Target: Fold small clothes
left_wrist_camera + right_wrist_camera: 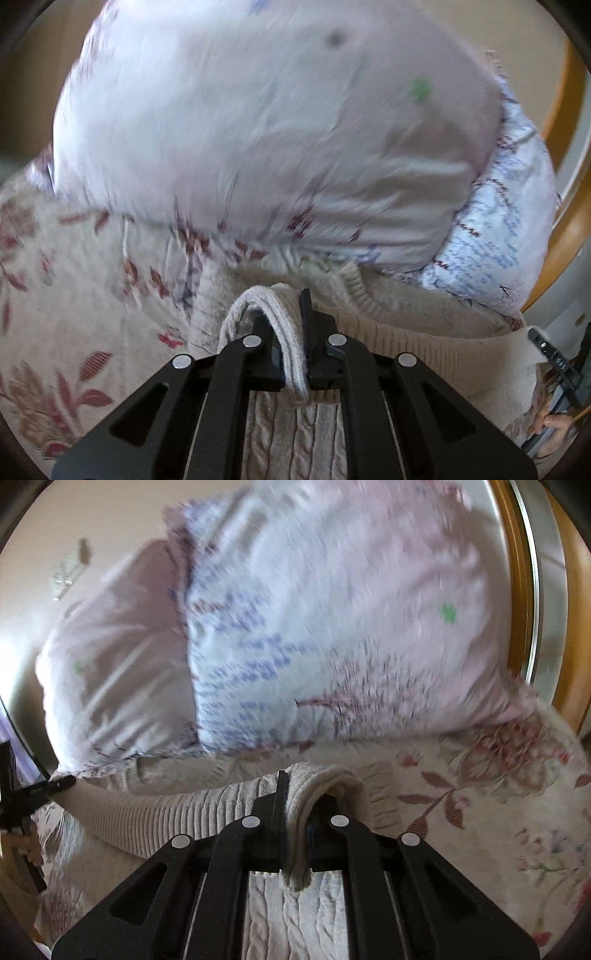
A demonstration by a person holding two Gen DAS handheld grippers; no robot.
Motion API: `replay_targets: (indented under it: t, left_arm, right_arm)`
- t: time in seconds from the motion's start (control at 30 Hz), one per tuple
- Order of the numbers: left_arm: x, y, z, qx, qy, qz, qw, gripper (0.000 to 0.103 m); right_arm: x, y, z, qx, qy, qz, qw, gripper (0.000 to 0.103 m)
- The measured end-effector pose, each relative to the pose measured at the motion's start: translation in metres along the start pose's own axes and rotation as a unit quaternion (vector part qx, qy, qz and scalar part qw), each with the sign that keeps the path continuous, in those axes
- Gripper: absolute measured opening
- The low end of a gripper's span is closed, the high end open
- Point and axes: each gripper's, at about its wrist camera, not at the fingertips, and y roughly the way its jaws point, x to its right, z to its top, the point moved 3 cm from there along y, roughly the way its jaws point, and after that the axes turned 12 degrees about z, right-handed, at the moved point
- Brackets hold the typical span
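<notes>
My left claw [291, 332] and right claw [295, 812] each pinch the cream knit sweater's [424, 354] ribbed edge; blurred pillows [332, 627], seemingly close ahead, crowd the bed [480, 830].

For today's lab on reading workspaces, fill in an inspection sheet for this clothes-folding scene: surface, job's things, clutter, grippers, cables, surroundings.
Surface: floral bedspread, pale with red flowers.
Job's things: cream knit sweater, ribbed edge lifted at two places.
Clutter: two pillows at the far end, one overlapping the other.
Grippers: left gripper shut on a sweater fold; right gripper likewise.
Cables: nothing seen.
Surroundings: curved wooden frame beside the pillows; plain wall behind. Both views blurred.
</notes>
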Motion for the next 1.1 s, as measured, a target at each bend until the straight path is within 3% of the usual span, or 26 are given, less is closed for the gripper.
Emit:
replay_targets:
  t: [0.17,0.2,0.27,0.33,0.4,0.53,0.57,0.63,0.73,0.9,0.97,1.03,1.1]
  left_arm:
    - [-0.008,0.028,-0.004,-0.045,-0.044,-0.039,0.9973,0.008]
    - [-0.01,0.029,-0.003,-0.049,-0.054,-0.05,0.9961,0.009]
    - [-0.015,0.032,0.003,-0.059,-0.088,-0.085,0.9907,0.022]
    - [-0.021,0.03,0.008,-0.056,-0.123,-0.11,0.9847,0.043]
    - [-0.028,0.023,0.014,-0.039,-0.139,-0.117,0.9826,0.053]
    - [-0.038,0.0,0.016,-0.017,-0.122,-0.11,0.9863,0.054]
    - [-0.04,-0.005,0.014,-0.016,-0.112,-0.106,0.9879,0.053]
    - [-0.042,-0.013,0.006,-0.017,-0.083,-0.086,0.9927,0.049]
    - [-0.042,-0.023,-0.01,-0.023,-0.028,-0.052,0.998,0.04]
    - [-0.037,-0.029,-0.037,-0.038,0.029,-0.025,0.9985,0.035]
    - [-0.033,-0.027,-0.042,-0.04,0.042,-0.015,0.9982,0.034]
    - [-0.032,-0.025,-0.046,-0.042,0.05,-0.006,0.9979,0.026]
    - [-0.035,-0.024,-0.05,-0.048,0.047,-0.008,0.9977,0.018]
  right_arm:
    - [0.027,0.039,-0.003,-0.055,0.09,0.003,0.994,0.013]
    - [0.031,0.043,-0.001,-0.056,0.112,0.011,0.992,0.018]
    - [0.034,0.045,0.003,-0.047,0.142,0.036,0.988,0.037]
    - [0.03,0.04,0.009,-0.028,0.143,0.045,0.988,0.063]
    - [0.024,0.032,0.014,-0.005,0.126,0.042,0.991,0.071]
    - [0.02,0.006,0.015,0.019,0.101,0.039,0.994,0.069]
    - [0.022,0.0,0.012,0.017,0.098,0.031,0.995,0.066]
    - [0.026,-0.01,0.004,0.007,0.092,0.021,0.996,0.047]
    - [0.035,-0.018,-0.011,-0.018,0.089,0.012,0.996,0.04]
    - [0.038,-0.02,-0.038,-0.055,0.078,-0.011,0.995,0.036]
    - [0.038,-0.019,-0.045,-0.064,0.074,-0.014,0.995,0.029]
    - [0.035,-0.019,-0.05,-0.07,0.064,-0.017,0.995,0.017]
    - [0.032,-0.022,-0.052,-0.069,0.055,-0.016,0.996,0.012]
